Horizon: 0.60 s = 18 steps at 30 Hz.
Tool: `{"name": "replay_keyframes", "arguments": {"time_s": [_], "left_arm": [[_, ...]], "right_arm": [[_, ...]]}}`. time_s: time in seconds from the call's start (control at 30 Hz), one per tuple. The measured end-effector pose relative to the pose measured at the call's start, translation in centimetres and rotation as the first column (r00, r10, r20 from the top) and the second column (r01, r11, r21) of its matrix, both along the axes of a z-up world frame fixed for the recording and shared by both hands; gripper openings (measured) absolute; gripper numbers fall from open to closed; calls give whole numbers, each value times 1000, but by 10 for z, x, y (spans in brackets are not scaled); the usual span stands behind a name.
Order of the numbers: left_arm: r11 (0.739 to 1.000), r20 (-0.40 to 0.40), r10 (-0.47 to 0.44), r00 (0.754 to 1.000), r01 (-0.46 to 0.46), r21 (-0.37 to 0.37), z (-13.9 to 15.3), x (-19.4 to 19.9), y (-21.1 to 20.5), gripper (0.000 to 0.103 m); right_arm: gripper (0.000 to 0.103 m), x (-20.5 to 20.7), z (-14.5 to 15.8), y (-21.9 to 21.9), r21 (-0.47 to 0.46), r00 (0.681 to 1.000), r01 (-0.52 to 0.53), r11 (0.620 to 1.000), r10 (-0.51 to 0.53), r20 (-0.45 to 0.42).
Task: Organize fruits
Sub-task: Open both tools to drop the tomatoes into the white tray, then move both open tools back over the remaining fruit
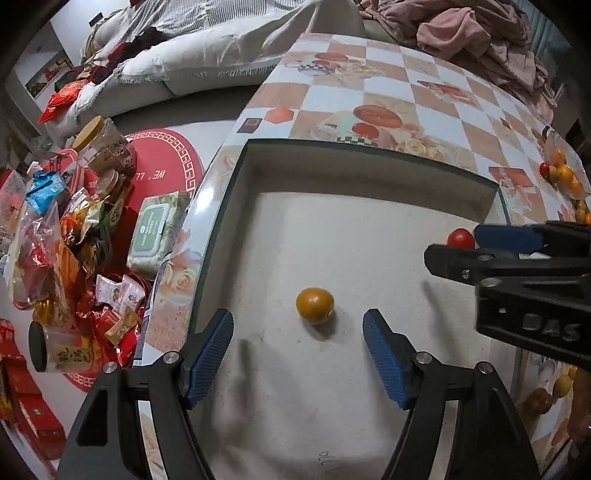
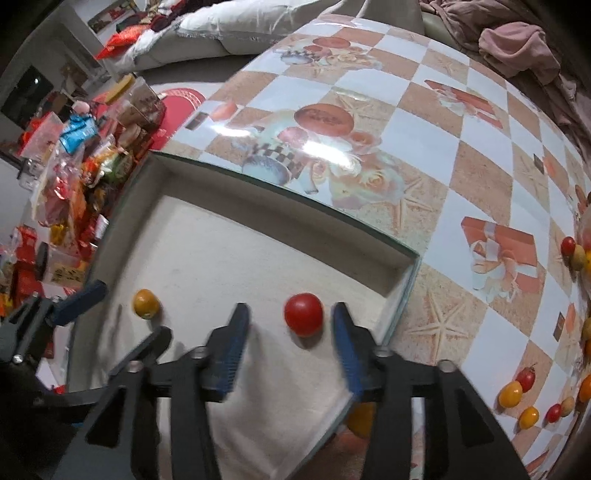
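Note:
A shallow grey-white box lies on the patterned table. In it lie a yellow-orange tomato and a red tomato. My left gripper is open, its blue pads either side of the yellow tomato, just behind it. My right gripper is open over the box with the red tomato between its fingertips, not clamped. The yellow tomato shows at left in the right wrist view, next to the left gripper. The right gripper enters the left wrist view from the right.
Several loose red and yellow tomatoes lie on the table right of the box; more show at the right edge. One yellow tomato sits by the box's near corner. Snack packets and jars crowd the floor left. Pink cloth lies behind.

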<state>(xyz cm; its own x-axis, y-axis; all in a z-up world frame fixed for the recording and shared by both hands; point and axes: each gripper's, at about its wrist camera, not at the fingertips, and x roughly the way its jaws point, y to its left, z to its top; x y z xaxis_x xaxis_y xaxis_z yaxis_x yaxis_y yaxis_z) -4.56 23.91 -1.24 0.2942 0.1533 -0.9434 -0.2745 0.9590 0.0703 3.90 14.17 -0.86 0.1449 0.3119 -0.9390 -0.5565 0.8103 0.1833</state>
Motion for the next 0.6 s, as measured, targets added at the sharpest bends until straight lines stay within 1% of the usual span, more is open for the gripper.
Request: {"name": "replay_keyframes", "arguments": {"time_s": [0.07, 0.1, 0.27, 0.4, 0.6], "left_arm": [[1000, 3, 9, 1000, -9, -12, 3, 0, 1, 74], [1000, 1, 11, 1000, -11, -15, 4, 0, 1, 74], [1000, 6, -26, 1000, 27, -3, 16, 3, -13, 74], [997, 23, -79, 997, 80, -2, 28, 11, -35, 74], [983, 52, -181, 982, 182, -18, 44, 27, -82, 74]], "right_arm": [[77, 0, 10, -5, 32, 1000, 11, 999, -12, 9], [80, 0, 17, -8, 47, 1000, 21, 999, -22, 22], [81, 6, 38, -36, 96, 996, 86, 992, -89, 31], [81, 8, 46, -67, 108, 987, 152, 982, -156, 33], [81, 10, 50, -130, 103, 959, 276, 956, -280, 28]]}}
